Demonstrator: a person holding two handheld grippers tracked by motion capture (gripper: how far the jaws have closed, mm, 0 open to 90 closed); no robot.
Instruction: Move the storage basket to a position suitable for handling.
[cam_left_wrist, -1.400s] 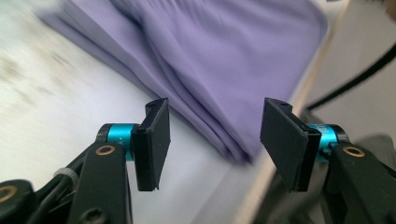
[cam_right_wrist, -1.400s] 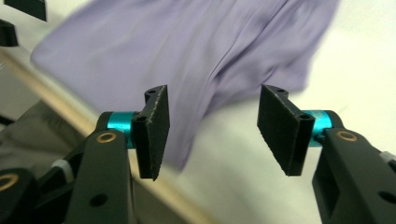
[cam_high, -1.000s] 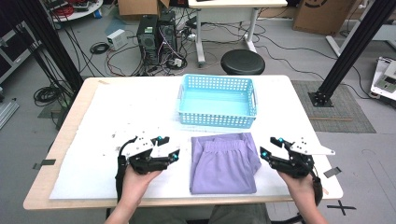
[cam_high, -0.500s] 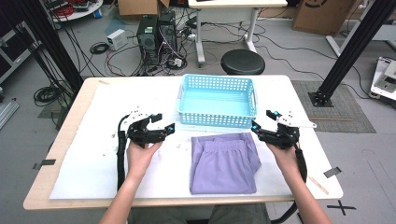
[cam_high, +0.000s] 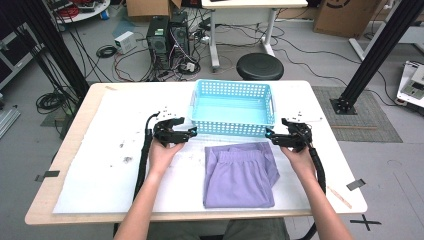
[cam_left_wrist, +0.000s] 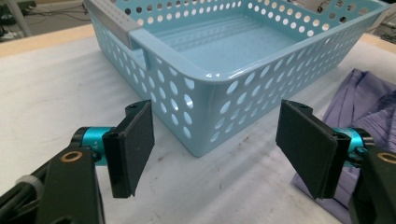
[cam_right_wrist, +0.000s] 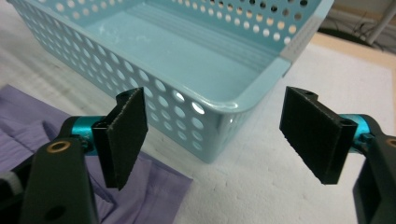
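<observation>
Nearest us, folded purple shorts (cam_high: 240, 172) lie flat on the white table cover (cam_high: 100, 170), waistband toward the basket, centred between our forearms. They sit within easy reach, touched by neither tool.

Left gripper (cam_high: 186, 133): released, jaws spread wide, holding nothing. In the left gripper view the near left corner of the light-blue perforated basket (cam_left_wrist: 219, 98) stands squarely between the two black pads (cam_left_wrist: 135, 144), not yet touched. We judge this a line-up to pinch the basket wall at that corner.

Right gripper (cam_high: 272, 136): likewise released and empty. In the right gripper view its pads (cam_right_wrist: 126, 135) bracket the basket's near right corner (cam_right_wrist: 233, 116), with a fold of the shorts (cam_right_wrist: 154, 196) just beneath the left jaw. The mirrored stance suggests a two-handed grip, since one corner alone would tip the basket.

Basket (cam_high: 232, 107) sits upright and empty beyond the shorts, its near wall just beside the waistband. Likely we mean to shift or steady it before the garment goes in.

Beyond the table: round black stool (cam_high: 259, 65), computer towers (cam_high: 167, 35), loose cables on the floor.
</observation>
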